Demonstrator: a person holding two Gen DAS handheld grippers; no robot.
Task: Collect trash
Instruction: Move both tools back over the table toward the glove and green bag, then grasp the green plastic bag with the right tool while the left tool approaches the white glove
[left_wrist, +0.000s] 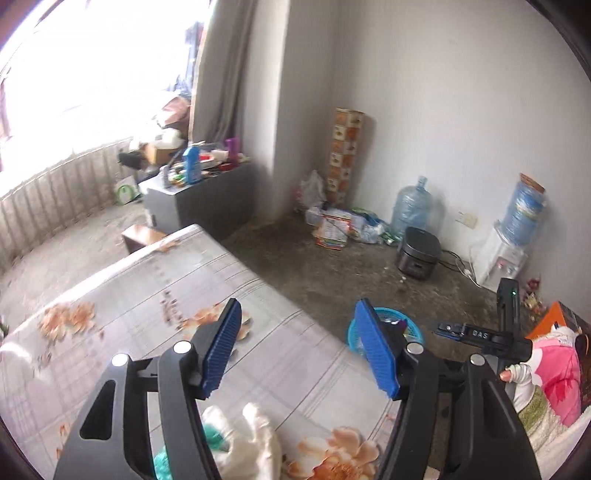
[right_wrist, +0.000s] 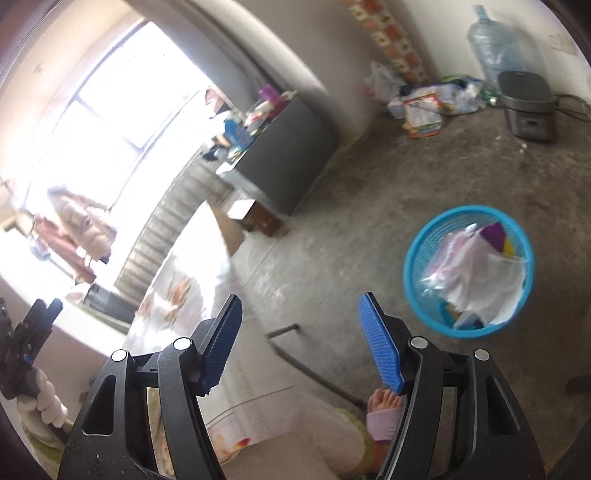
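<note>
Nearest, blue-padded black left gripper (left_wrist: 299, 347) and right gripper (right_wrist: 301, 343), jaws apart and empty, lifted clear; crumpled white trash sitting in round blue mesh plastic basket (right_wrist: 413, 275) on floor beside flower-print desk (left_wrist: 155, 295).

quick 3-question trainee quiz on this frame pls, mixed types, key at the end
1. True or false: the left gripper is holding a piece of trash.
2. Where does the blue basket stand? A) on the table B) on the floor C) on the grey cabinet
3. Fill in: the basket already holds crumpled white ____.

Key:
1. False. Both the left gripper and the right gripper are open with nothing between the pads.
2. B, on the floor beside the table.
3. Paper, or plastic wrapping; the blur leaves this uncertain.
</note>
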